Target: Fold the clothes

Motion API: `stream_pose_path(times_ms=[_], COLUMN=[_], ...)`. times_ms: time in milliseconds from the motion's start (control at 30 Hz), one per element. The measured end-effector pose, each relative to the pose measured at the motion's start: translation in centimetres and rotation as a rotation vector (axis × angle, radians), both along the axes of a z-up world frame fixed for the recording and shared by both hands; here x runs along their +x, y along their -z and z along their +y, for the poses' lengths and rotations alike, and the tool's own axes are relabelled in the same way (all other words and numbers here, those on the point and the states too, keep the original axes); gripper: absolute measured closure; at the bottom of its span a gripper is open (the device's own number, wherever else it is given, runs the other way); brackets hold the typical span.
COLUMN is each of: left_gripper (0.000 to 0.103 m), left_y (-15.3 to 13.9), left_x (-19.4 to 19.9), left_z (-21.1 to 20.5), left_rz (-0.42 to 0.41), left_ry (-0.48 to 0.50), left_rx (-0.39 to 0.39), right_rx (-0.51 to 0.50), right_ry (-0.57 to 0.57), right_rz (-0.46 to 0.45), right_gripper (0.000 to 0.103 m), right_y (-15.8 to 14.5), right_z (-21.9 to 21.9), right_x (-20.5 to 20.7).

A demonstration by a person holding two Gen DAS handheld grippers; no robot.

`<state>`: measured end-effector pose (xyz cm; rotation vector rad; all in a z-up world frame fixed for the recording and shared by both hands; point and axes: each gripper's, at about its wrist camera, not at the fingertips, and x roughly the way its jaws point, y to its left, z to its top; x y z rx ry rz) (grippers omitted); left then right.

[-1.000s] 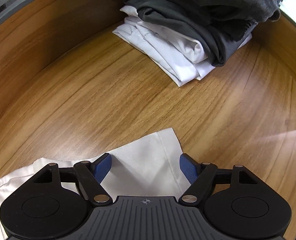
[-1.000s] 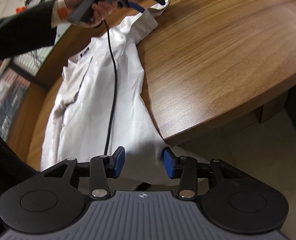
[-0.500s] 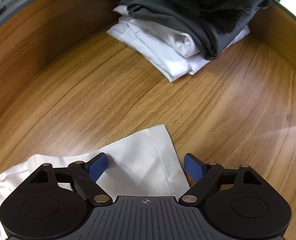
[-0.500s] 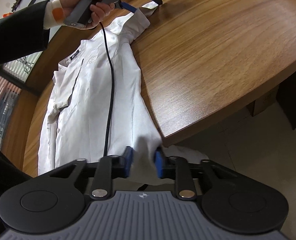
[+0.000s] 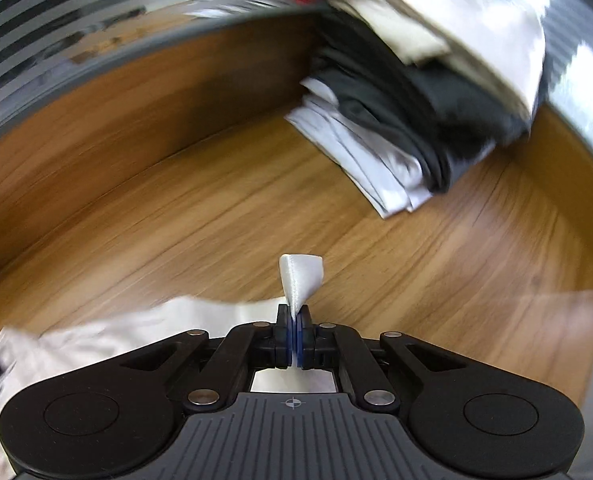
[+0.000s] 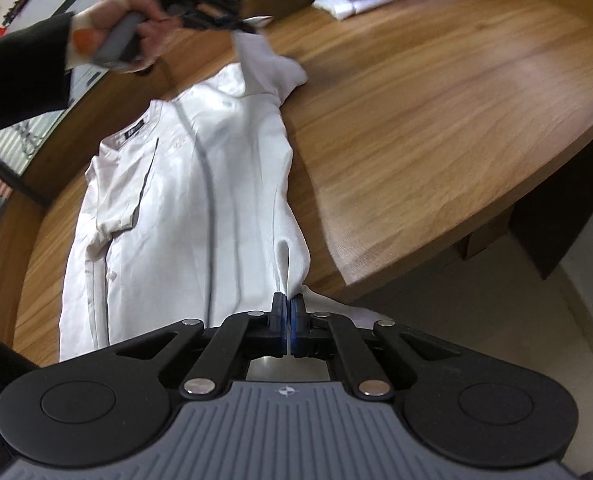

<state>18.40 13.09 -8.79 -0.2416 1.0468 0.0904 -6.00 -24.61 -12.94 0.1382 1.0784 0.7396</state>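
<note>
- Both sets of jaws have closed since earlier: left gripper (image 5: pixel 295 322) pinching a white shirt (image 6: pixel 184 200) sleeve tip, right gripper (image 6: pixel 286 320) its hem.
- Wooden worktop (image 6: pixel 436 128) carries folded clothes (image 5: pixel 408 128); pale floor (image 6: pixel 556 320) lies below.

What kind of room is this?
Probably an office or meeting room, not a laundry: a large curved wooden table, a frosted striped glass partition behind it, and a box under the table. A white shirt lies on it beside a stack of folded clothes.

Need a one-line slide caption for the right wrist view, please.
Right gripper shut on white shirt hem at wooden table edge; left gripper lifts the sleeve.
</note>
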Motion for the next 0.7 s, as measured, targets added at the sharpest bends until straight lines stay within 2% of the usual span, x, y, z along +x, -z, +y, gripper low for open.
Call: stream_pose_path(times_ms=[167,333,567,700], left_gripper=[0.099,0.099,0.099,0.099], left_y=[-3.4,-4.6,-2.3,-0.8], left_x=[-5.3,-10.8,-16.8,-18.9], left_z=[5.5,10.2,13.7,15.0], left_rz=[-0.023,-0.039,-0.005,0.01], left_ry=[-0.068,-0.119,-0.153,-0.179], left_rx=[-0.054,-0.05,-0.043,-0.069], right_rx=[-0.057,-0.144,-0.187,-0.256], right_ry=[0.002,-0.054,-0.141,-0.186], right_rz=[-0.043,-0.074,-0.088,-0.113], right_gripper=[0.102,0.103,0.103,0.103], right_y=[-2.4,-3.3,-3.3,-3.4], right_z=[2.6,6.2,10.8,12.9], right_x=[-2.9,-6.4,-11.0,-13.0])
